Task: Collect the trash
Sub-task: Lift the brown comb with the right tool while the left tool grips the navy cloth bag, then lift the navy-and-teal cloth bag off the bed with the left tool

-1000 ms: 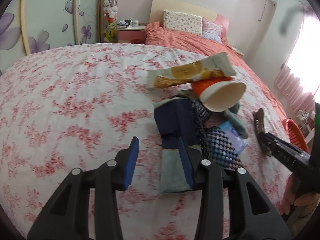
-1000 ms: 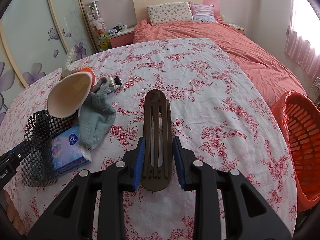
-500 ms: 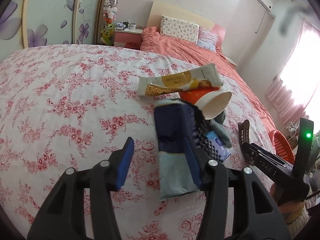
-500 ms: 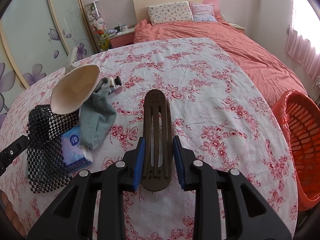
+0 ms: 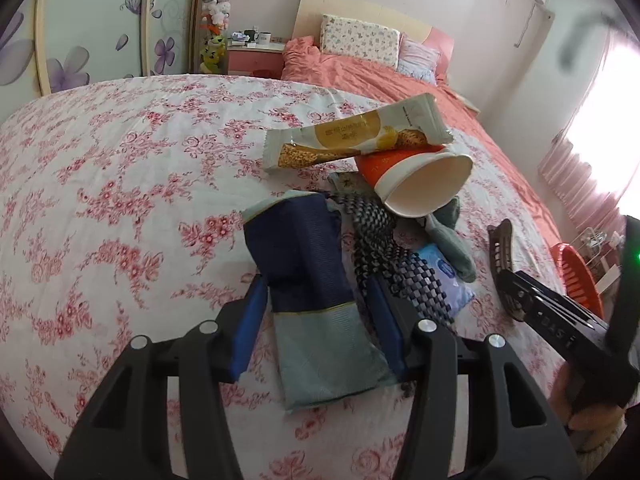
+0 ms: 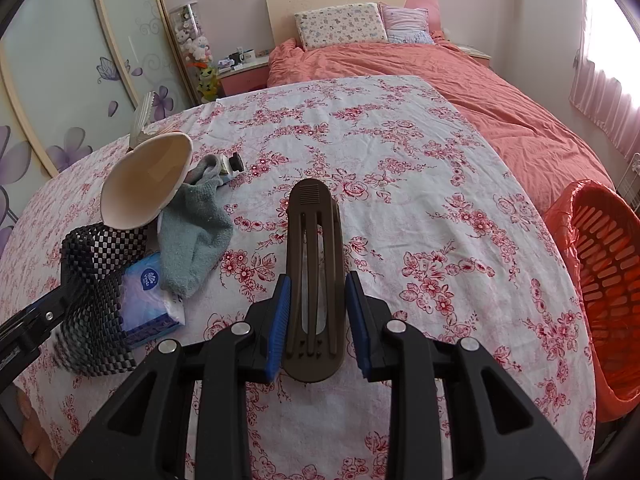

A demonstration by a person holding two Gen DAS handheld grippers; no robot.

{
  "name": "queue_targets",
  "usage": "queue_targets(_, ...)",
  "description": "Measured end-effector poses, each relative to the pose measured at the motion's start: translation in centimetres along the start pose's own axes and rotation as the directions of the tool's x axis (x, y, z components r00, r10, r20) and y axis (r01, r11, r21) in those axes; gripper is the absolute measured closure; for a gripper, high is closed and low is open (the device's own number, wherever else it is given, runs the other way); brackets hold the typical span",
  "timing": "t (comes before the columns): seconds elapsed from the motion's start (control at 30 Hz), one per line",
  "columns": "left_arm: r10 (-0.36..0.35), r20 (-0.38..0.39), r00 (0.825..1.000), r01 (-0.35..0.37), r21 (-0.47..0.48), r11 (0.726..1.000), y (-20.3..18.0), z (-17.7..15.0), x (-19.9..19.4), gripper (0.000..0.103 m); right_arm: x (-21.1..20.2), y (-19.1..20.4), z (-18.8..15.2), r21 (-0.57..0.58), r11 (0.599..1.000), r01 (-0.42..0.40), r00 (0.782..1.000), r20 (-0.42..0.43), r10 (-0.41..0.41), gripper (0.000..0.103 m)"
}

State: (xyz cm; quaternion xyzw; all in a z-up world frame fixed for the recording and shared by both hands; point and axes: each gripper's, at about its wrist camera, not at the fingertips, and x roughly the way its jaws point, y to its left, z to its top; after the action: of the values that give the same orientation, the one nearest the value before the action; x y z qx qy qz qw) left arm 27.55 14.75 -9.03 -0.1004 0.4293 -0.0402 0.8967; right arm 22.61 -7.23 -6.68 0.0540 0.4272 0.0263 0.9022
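Observation:
My left gripper (image 5: 316, 320) has closed around a blue and grey snack wrapper (image 5: 312, 292) lying on the floral cloth. Just beyond it lie a black checked mesh strip (image 5: 384, 248), an orange paper cup (image 5: 420, 184) on its side and a cereal bar wrapper (image 5: 356, 136) resting on the cup. My right gripper (image 6: 318, 304) is shut on a brown hair clip (image 6: 314, 264) and holds it above the cloth. The orange mesh bin (image 6: 604, 280) stands at the right edge.
A grey sock (image 6: 196, 232), a blue tissue pack (image 6: 148, 296) and a small tube (image 6: 232, 164) lie by the cup. A bed with a coral cover (image 6: 460, 76) is behind the table. A wardrobe with flower doors (image 5: 92, 40) stands at the left.
My left gripper's jaws have narrowed onto the blue and grey wrapper, which has shifted between them. The right gripper and its clip have stayed put.

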Motion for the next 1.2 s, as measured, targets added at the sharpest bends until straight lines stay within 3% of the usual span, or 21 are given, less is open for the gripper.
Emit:
queue_targets(0.17,0.048,-0.027,0.998,-0.048,-0.009,0.999,0.7,0.4,0.8,0.064,0.0,0.0,0.0,0.001,1.000,-0.001,1.000,0.000,0.001,0.074)
queue_targets(0.4,0.172,-0.032,0.985,-0.174,-0.040,0.984,4.5,1.1,0.7,0.063,0.0,-0.1,0.0,0.001,1.000,-0.001,1.000,0.000,0.001,0.074)
queue_targets(0.67,0.224,0.004,0.975,-0.224,0.023,0.974,4.2,0.4,0.7,0.057,-0.1,-0.1,0.0,0.002,1.000,-0.002,1.000,0.000,0.002,0.074)
queue_targets(1.2,0.216,0.005,0.976,-0.216,0.004,0.976,4.2,0.4,0.6,0.055,-0.3,-0.1,-0.3,0.012,1.000,-0.010,1.000,0.000,0.010,0.073)
